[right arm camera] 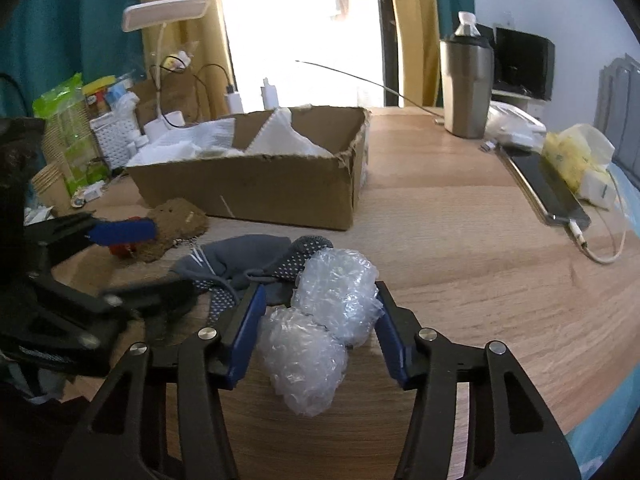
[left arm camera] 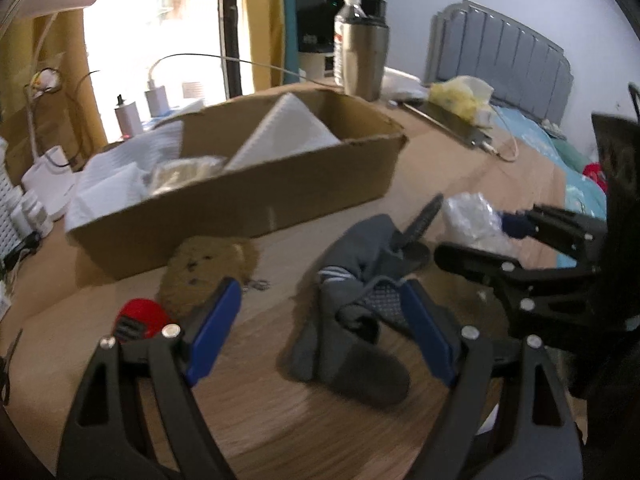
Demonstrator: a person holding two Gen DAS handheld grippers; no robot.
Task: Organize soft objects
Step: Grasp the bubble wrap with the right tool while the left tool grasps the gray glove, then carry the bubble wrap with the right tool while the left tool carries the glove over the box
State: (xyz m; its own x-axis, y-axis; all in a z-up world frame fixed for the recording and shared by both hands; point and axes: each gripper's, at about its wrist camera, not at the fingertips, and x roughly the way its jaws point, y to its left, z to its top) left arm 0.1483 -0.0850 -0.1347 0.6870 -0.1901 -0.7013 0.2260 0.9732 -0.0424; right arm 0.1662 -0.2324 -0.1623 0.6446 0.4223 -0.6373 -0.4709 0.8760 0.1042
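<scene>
Hovering over a wooden table (right arm camera: 460, 240), left hand-held gripper (left arm camera: 320, 286) gapes, right (right arm camera: 320, 288) pinches bubble wrap (right arm camera: 304, 360).

A bedroom at home: a padded grey headboard (left arm camera: 504, 48) and blue bedding (left arm camera: 560, 148) sit right behind the wooden desk (right arm camera: 460, 240), yellow curtains (right arm camera: 412, 28) frame a bright window, and a desk lamp (right arm camera: 166, 12), chargers (right arm camera: 234, 100) and phone (right arm camera: 548, 188) clutter the top.

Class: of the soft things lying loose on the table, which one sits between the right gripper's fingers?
The clear bubble wrap. The right gripper straddles it, while the grey socks and brown plush toy lie further left.
</scene>
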